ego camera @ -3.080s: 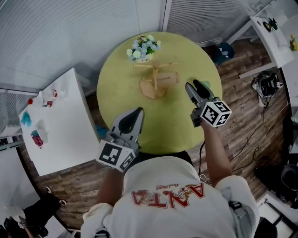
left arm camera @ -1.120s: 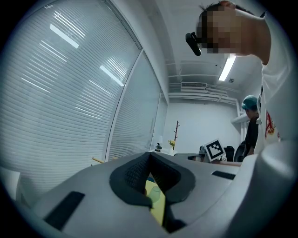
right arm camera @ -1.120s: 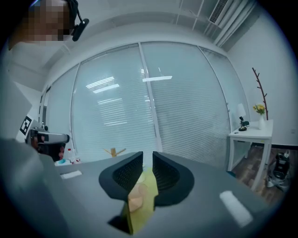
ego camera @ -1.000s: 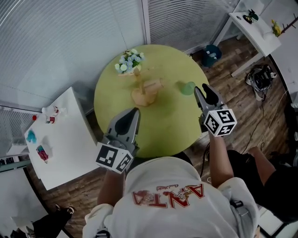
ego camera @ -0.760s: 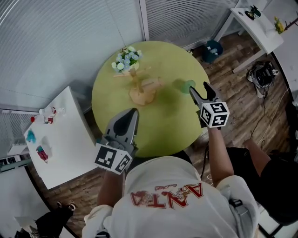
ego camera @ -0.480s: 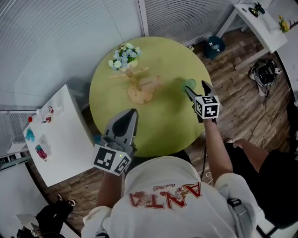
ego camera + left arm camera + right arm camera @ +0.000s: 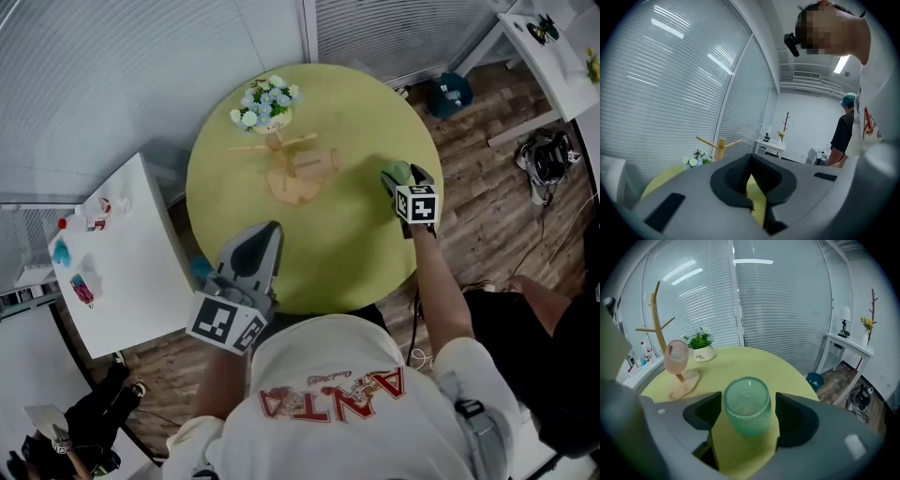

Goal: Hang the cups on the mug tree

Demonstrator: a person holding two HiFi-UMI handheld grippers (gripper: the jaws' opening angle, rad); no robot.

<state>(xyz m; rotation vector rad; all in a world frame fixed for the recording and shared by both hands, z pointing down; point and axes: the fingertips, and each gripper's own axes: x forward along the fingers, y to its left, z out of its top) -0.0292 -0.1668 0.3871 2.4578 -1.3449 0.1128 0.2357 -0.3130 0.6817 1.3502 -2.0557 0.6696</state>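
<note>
**A:** Step in hand?

**B:** Picking up the green dimpled glass cup (image 7: 746,405). It stands rim-up near the right edge of the round yellow-green tabletop (image 7: 347,258), between the jaws of the right gripper (image 7: 403,176). The jaws have just been opening and are spread wide. The pads are clear of the glass on both sides, so nothing is gripped yet.

**A:** How to do it well?

**B:** I'd centre the cup, seat it deeper between the pads and close gently. Glass looks slippery and could skid or tip. No handle shows, so work out first how it goes on a peg.

**A:** Other one?

**B:** The left gripper (image 7: 268,230) is clenched on nothing, low centre, over the tabletop's near edge.

**A:** Target?

**B:** The pale wooden mug tree (image 7: 286,167), upper centre, well apart from the cup. A pink translucent cup (image 7: 677,357) seems to hang on a low peg.

**A:** Room?

**B:** A white pot of pale flowers (image 7: 268,101) sits just behind the tree. White blinds (image 7: 141,66) run along the top, and the wood-plank floor (image 7: 487,216) shows at right. There's a white side table (image 7: 122,253) at left and a teal bin (image 7: 452,94) upper right.
</note>
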